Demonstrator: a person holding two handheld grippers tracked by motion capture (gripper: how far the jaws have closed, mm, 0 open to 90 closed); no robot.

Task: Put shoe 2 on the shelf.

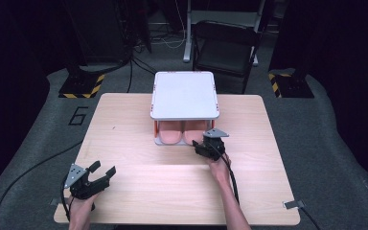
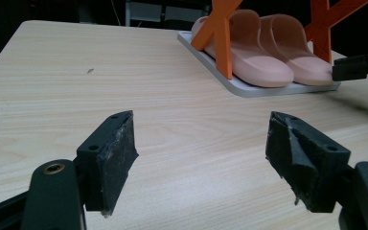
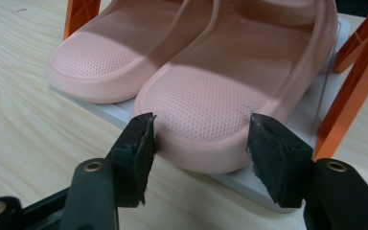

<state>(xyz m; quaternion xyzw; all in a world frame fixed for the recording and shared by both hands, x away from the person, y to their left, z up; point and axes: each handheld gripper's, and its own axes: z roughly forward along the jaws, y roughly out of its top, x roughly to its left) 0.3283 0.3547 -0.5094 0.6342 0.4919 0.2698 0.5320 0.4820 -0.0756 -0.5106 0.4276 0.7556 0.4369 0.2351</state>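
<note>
The right gripper has its fingers spread either side of the toe of the right-hand slipper, not yet pinching; its long axis runs straight away from them, on the rack's lower shelf. The left gripper rests spread, well apart.

Numeral "6" marked on grey floor.

A dim recording lab: hazard-striped stand bases, floor cables and a folding chair.

Grey carpet floor, black folding chair, dark surroundings
</note>
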